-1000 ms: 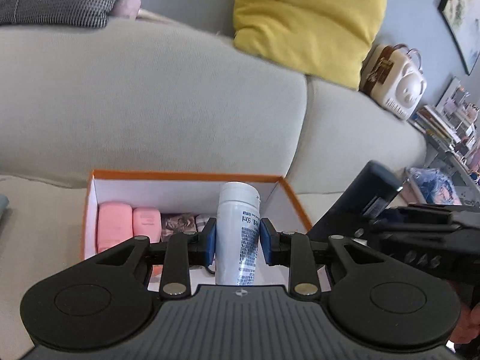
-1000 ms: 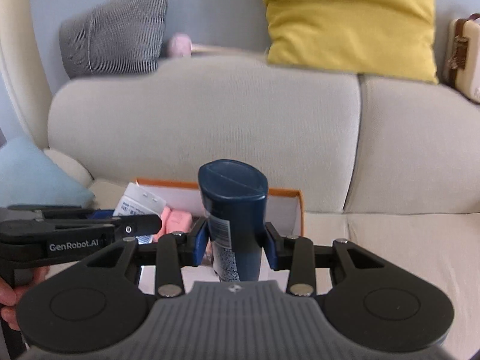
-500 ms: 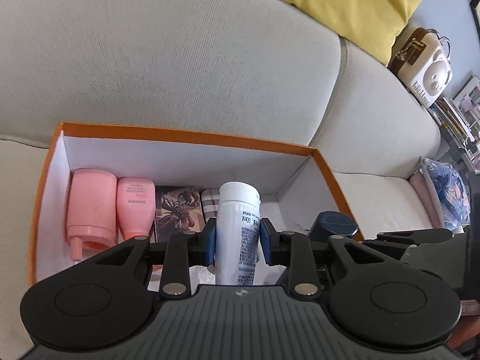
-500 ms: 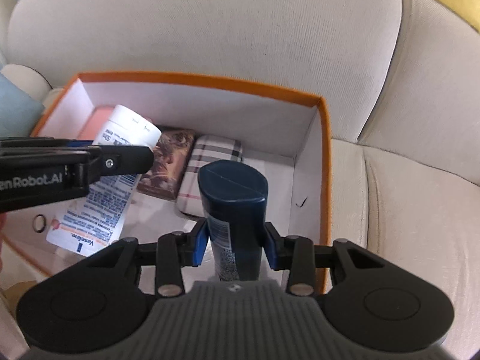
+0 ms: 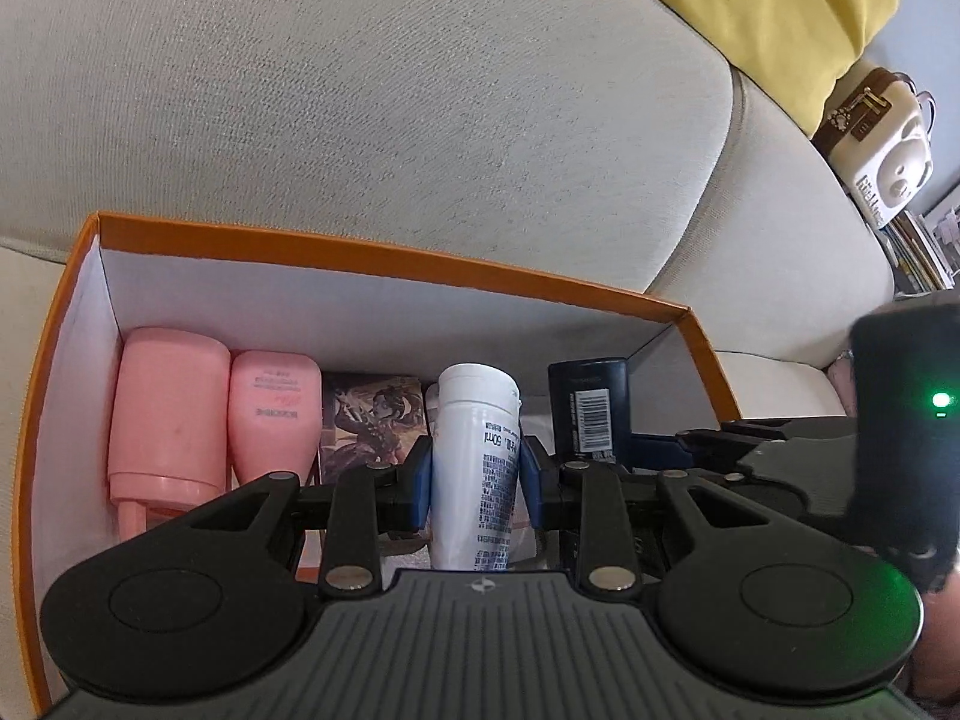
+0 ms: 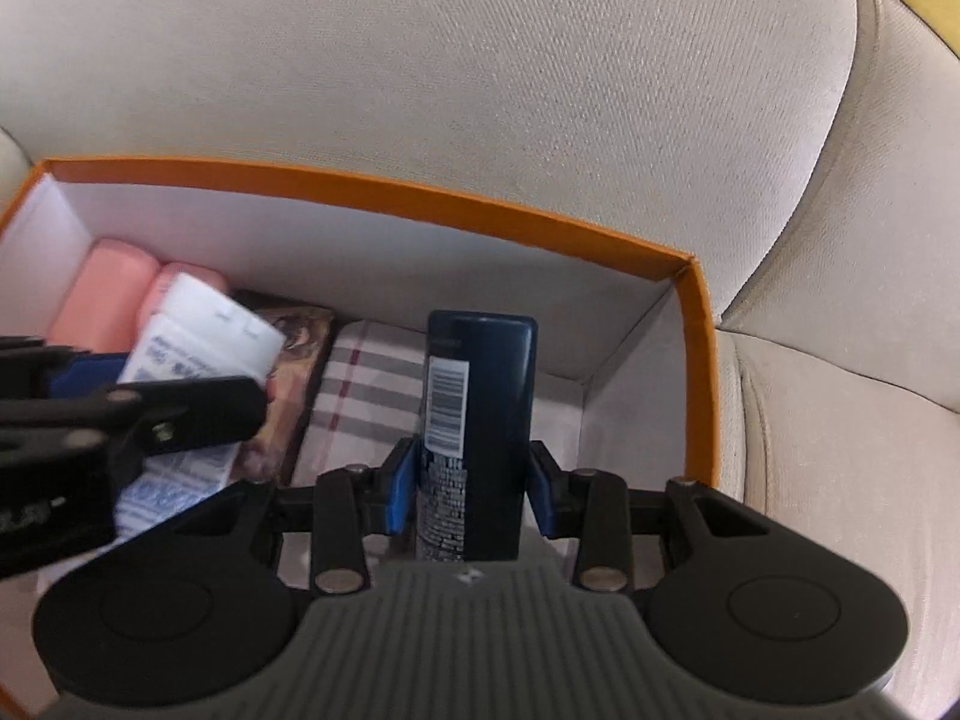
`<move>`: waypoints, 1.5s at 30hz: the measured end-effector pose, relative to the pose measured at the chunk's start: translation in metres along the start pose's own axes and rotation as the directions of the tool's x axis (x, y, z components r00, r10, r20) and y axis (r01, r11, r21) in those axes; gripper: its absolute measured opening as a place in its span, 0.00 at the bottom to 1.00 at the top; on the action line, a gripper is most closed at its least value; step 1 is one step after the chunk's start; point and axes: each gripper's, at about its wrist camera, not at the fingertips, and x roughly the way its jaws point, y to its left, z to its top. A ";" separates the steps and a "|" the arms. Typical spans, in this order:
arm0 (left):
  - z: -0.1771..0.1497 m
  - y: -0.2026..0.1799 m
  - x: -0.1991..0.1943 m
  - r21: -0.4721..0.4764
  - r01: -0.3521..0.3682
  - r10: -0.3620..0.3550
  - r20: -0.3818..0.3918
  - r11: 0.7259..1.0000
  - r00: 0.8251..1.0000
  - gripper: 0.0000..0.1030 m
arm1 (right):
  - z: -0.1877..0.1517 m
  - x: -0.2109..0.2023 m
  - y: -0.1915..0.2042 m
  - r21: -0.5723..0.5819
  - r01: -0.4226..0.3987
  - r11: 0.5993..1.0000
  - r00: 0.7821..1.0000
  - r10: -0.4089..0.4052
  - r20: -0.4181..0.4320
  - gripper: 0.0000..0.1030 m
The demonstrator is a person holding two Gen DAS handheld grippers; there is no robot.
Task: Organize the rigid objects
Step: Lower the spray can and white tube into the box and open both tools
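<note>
Hanging over an orange-rimmed box (image 5: 384, 255) on a beige sofa (image 5: 390, 120), two hand-held grippers are shown, each carrying a bottle for sorting. A white bottle (image 5: 477, 456) is pinched between the blue pads of the left gripper (image 5: 477, 474), cap pointing away from the camera, over the middle of the box. A dark blue bottle (image 6: 477, 420) is clamped by the right gripper (image 6: 471, 495) in the same way, barcode label up, above the bare white floor near the box's right wall. Both bottles are held by the body, probably so that they can be laid lengthwise beside what is already stowed.

Along the box's far wall, from the left corner, a row is formed by two pink bottles (image 5: 171, 408), a printed card box (image 5: 375, 414) and a checked case (image 6: 366, 396), all lying flat and touching. The free space is seen at the right end, where the blue bottle is judged to belong, while the white bottle's slot looks tighter.

The box is set on the sofa seat against the backrest. A yellow cushion (image 5: 780, 6) is propped above, and a cream case (image 5: 876, 138) and stacked books are visible beyond the right armrest.
</note>
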 end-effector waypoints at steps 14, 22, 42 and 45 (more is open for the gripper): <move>0.000 -0.001 0.001 -0.003 0.033 -0.033 -0.032 0.999 0.999 0.32 | 0.009 0.012 -0.003 -0.059 0.005 0.998 1.000 -0.005 -0.010 0.39; 0.001 -0.005 -0.005 -0.001 0.042 -0.042 -0.047 0.999 0.998 0.32 | 0.001 -0.004 -0.005 -0.087 0.011 0.996 1.000 -0.009 0.029 0.39; -0.015 -0.069 0.019 0.340 0.097 -0.011 -0.245 0.935 0.970 0.32 | -0.041 -0.064 -0.048 -0.026 0.013 1.000 0.972 -0.007 0.234 0.41; -0.016 -0.077 0.031 0.460 0.143 0.031 -0.349 0.876 0.936 0.32 | -0.038 -0.068 -0.054 -0.013 0.012 1.000 0.970 -0.008 0.242 0.41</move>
